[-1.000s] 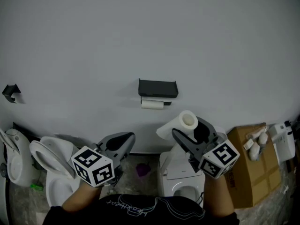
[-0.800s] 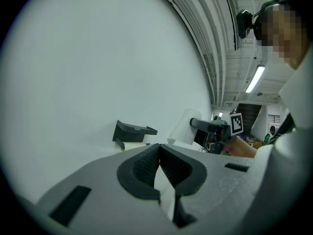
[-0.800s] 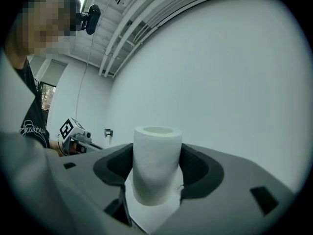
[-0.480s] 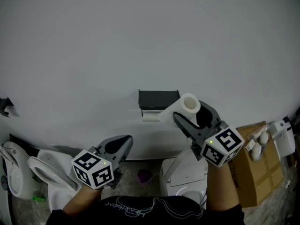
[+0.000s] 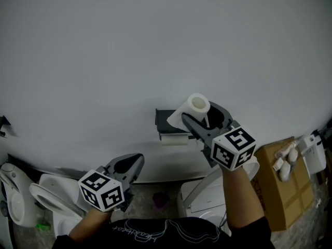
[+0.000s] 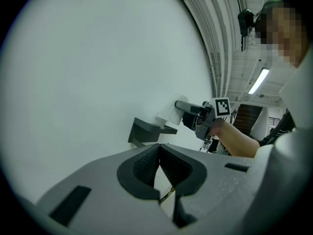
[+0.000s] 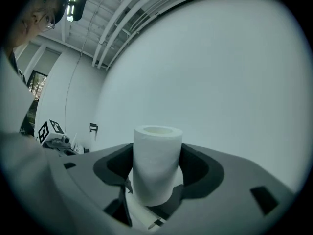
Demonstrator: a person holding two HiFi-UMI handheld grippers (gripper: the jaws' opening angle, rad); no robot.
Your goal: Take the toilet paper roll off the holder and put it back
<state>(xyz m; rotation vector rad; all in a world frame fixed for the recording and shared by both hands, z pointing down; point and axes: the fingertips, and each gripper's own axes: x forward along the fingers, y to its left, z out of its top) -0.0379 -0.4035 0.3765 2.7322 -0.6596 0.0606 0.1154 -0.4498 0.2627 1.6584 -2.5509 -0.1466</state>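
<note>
The right gripper (image 5: pixel 198 113) has its jaws clamped on the sides of the toilet paper roll (image 7: pixel 156 165), close to the wall holder (image 5: pixel 165 117). The left gripper (image 6: pixel 159 153) has its jaws closed on nothing.

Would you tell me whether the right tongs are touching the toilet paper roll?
Touching. The right gripper view shows the toilet paper roll standing between the right tongs, with both dark pads pressed against its sides.

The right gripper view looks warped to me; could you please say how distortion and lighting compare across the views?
Right gripper view: strong fisheye with dark corners, toilet paper roll sharp. Left gripper view: same fisheye, a bright ceiling lamp at upper right. Head view: dim, even light, milder curving, holder clearly outlined.
</note>
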